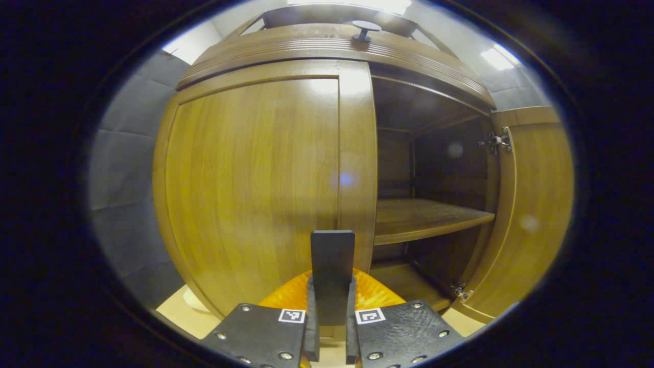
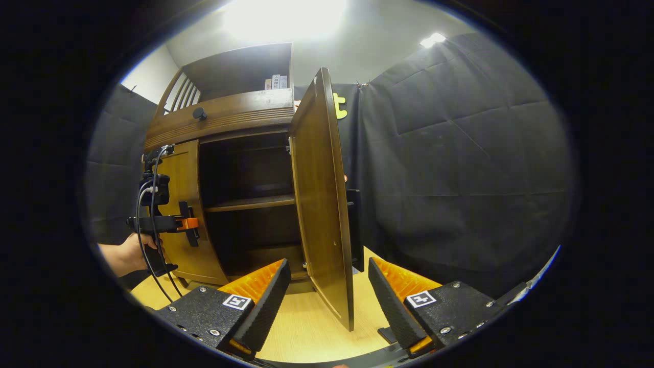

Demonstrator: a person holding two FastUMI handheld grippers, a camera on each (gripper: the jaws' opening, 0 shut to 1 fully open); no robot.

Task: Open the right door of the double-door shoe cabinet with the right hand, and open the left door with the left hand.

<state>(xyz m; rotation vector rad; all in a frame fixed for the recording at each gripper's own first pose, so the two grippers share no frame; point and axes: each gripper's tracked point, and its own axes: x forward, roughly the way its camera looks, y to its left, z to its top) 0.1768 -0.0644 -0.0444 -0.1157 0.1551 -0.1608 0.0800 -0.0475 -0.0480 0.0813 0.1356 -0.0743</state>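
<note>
Standing shut: brown wooden left door [image 1: 255, 189], free edge upright just ahead of left gripper [image 1: 332, 255], jaws closed, empty. Right door [image 2: 322, 204] open; right gripper [image 2: 329, 301] jaws apart.

Shelf [image 1: 429, 217] inside cabinet [image 1: 327, 46], right of left door [image 1: 255, 189].

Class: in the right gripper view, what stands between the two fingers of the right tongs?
The open right door, seen edge-on, stands in the gap of the right tongs. The fingers are spread and do not touch it.
</note>
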